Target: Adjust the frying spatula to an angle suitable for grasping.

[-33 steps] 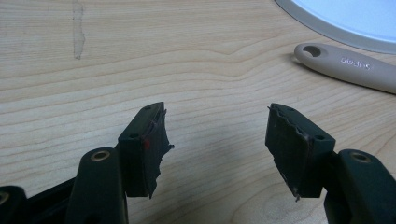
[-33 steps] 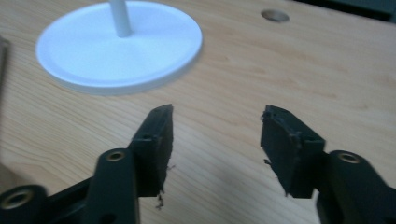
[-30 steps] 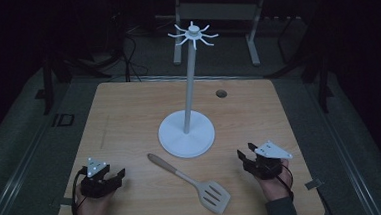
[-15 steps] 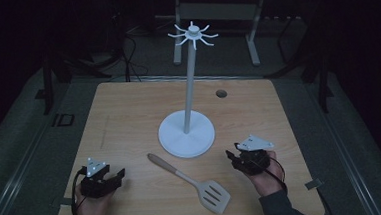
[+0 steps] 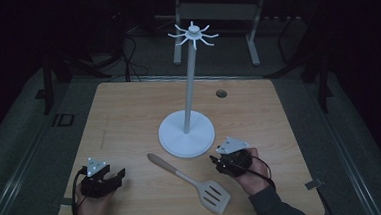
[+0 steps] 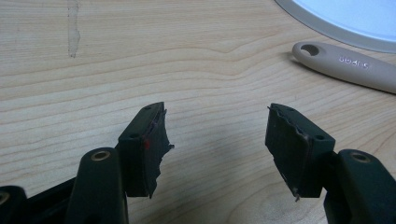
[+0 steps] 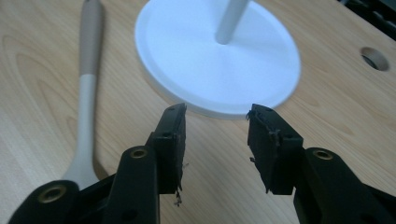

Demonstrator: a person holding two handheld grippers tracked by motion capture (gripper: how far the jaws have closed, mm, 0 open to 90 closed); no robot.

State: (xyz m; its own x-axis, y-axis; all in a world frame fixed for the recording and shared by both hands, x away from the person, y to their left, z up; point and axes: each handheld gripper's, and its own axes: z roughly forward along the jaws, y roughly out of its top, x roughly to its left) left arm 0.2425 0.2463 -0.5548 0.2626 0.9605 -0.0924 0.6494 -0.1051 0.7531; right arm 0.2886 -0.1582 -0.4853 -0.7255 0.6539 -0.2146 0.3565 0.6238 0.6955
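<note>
At a dimly lit wooden table (image 5: 129,116), a person works with two hand-held grippers, one in each hand, over one spatula and one white stand. The single spatula (image 5: 190,181) lies flat near the front edge, between the two hands, its tan handle pointing up and left toward the stand's base and its slotted pale blade toward the person. The one stand (image 5: 187,133) rises from a round white base at the table's middle, a slim pole topped by a ring of short hooks. The left gripper (image 5: 118,175) rests low at the front left corner, well apart from the spatula's handle end, its two black jaws spread wide with bare wood between them. The right gripper (image 5: 215,162) sits just beside the stand's base and to the right of the spatula's neck; its two jaws, which narrowed a moment ago, stand apart with nothing between them, aimed at the rim of the base. One round cable hole (image 5: 221,93) marks the table's far right side.
</note>
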